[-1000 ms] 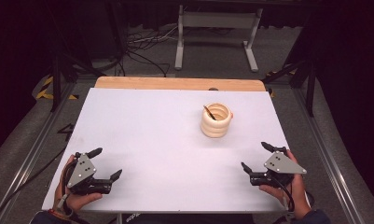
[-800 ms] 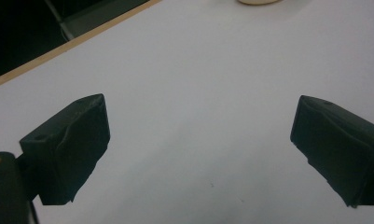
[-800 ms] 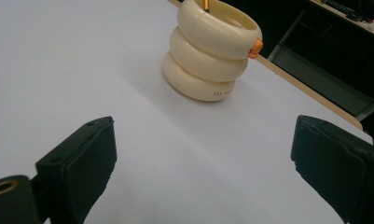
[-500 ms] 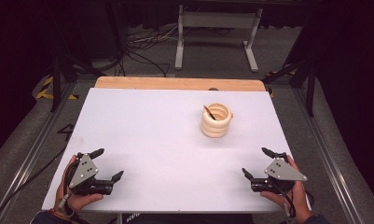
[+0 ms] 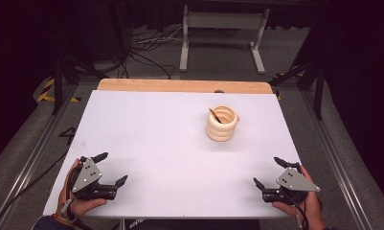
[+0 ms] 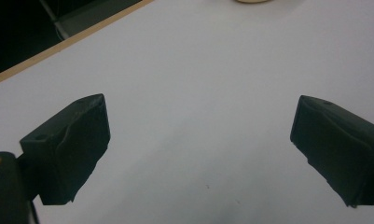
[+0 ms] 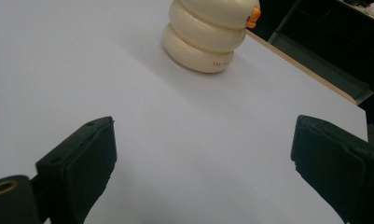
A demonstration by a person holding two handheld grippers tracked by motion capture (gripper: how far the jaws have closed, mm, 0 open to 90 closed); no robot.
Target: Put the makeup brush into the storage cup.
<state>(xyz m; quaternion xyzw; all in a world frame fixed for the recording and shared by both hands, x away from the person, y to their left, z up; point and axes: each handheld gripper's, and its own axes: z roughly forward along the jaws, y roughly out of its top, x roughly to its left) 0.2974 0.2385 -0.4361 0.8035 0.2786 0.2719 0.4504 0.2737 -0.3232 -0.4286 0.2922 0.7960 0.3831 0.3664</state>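
Observation:
A cream ribbed cup (image 5: 221,123) shaped like stacked rings stands upright on the white table (image 5: 170,139), right of centre, with a dark stick leaning inside it. In the right gripper view the cream ribbed cup (image 7: 208,32) shows an orange bit at its rim. My left gripper (image 5: 109,168) rests open near the front left corner, held by a hand. My right gripper (image 5: 270,171) sits open near the front right corner. Both grippers hold nothing and are far from the cup. The left gripper (image 6: 198,135) and right gripper (image 7: 203,154) each show wide-apart jaws over bare table.
A wooden strip (image 5: 180,86) runs along the table's far edge. Beyond it stand a metal frame (image 5: 223,28) and loose cables (image 5: 141,52) on the floor. Rails run along both sides of the table.
Both grippers have drawn back slightly toward the front edge of the table. The cup has not moved.

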